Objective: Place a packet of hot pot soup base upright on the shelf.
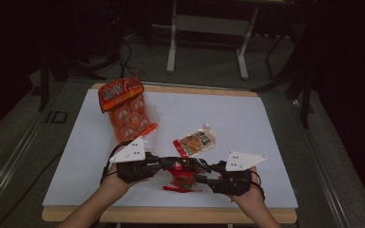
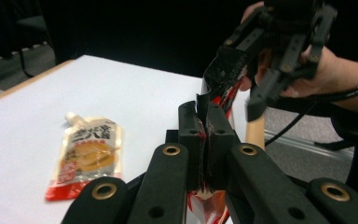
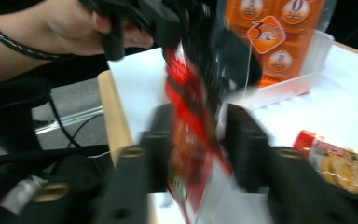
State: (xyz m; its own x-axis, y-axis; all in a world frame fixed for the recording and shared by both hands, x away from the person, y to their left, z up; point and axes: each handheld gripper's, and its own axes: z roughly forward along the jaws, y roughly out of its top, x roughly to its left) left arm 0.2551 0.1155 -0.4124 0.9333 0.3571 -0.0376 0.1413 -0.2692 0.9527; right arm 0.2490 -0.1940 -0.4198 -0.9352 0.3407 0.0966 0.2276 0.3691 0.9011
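Left hand-held gripper (image 2: 208, 140) clamped shut on red packet (image 1: 183, 179), 6 o'clock on table (image 1: 247, 118); right hand-held gripper (image 3: 196, 149) wide open w/ packet between jaws. Next: close right, prob. tear it open.

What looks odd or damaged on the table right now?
The red packet between the left gripper and right gripper looks crumpled and twisted at its top edge. No spill shows. The right gripper view is blurred.

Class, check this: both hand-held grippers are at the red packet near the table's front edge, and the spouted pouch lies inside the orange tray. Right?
Not quite. The spouted pouch lies on the white table, apart from the orange tray, as the high view shows. The left hand-held gripper and right hand-held gripper are at the red packet.
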